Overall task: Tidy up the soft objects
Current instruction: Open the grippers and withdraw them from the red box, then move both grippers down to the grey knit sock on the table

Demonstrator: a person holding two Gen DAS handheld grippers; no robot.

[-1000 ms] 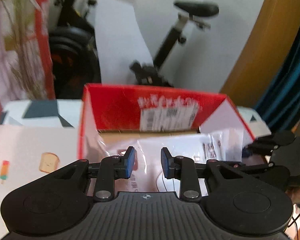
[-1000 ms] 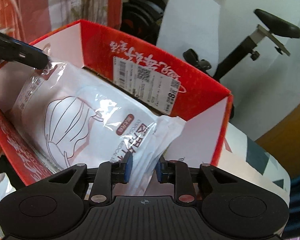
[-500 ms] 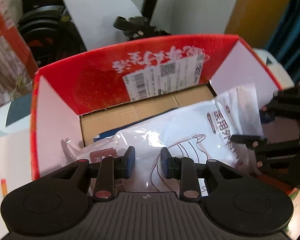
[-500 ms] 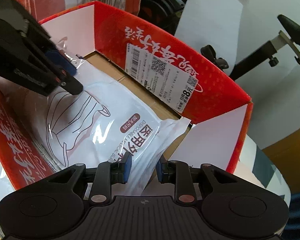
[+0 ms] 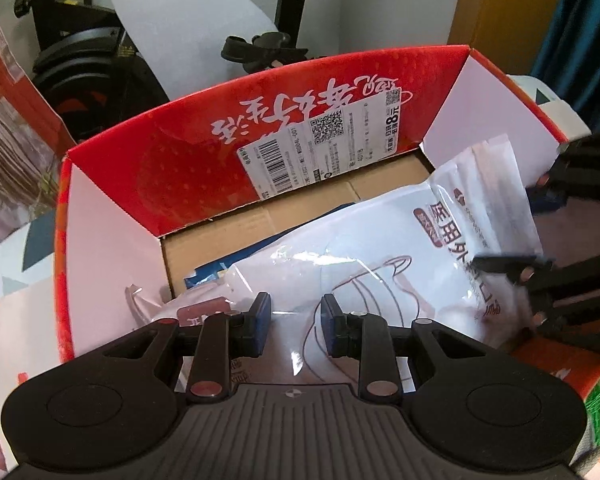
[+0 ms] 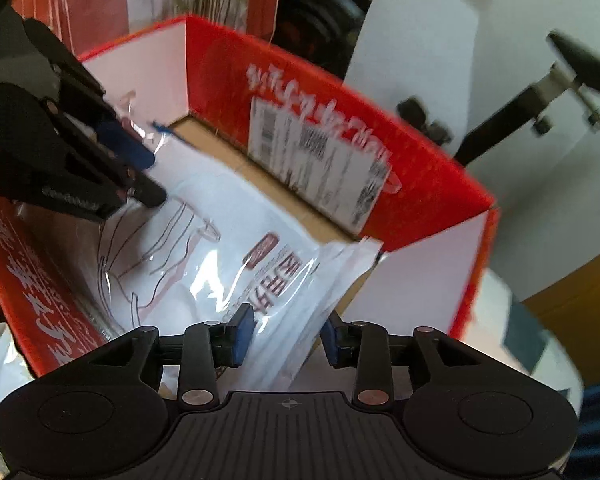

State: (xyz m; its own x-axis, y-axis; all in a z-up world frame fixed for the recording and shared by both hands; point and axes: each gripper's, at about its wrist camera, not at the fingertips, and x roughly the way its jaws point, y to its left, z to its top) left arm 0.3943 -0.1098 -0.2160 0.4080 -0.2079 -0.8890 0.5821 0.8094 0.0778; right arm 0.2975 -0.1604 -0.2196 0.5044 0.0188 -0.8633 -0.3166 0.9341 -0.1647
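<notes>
Inside the red cardboard box (image 5: 308, 168), a white plastic mask packet (image 5: 380, 264) lies slanted, its 3 o'clock end between the parted right gripper (image 6: 286, 334), while the left gripper (image 5: 292, 326) hovers open above; lower both ends evenly so it settles flat.

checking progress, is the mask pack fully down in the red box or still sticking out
Partly in: the mask pack lies tilted in the red box, one end raised by the side flap.

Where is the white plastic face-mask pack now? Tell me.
The white plastic face-mask pack lies inside the red cardboard box; in the left wrist view it fills the box's right half, between the open left gripper and right gripper.
</notes>
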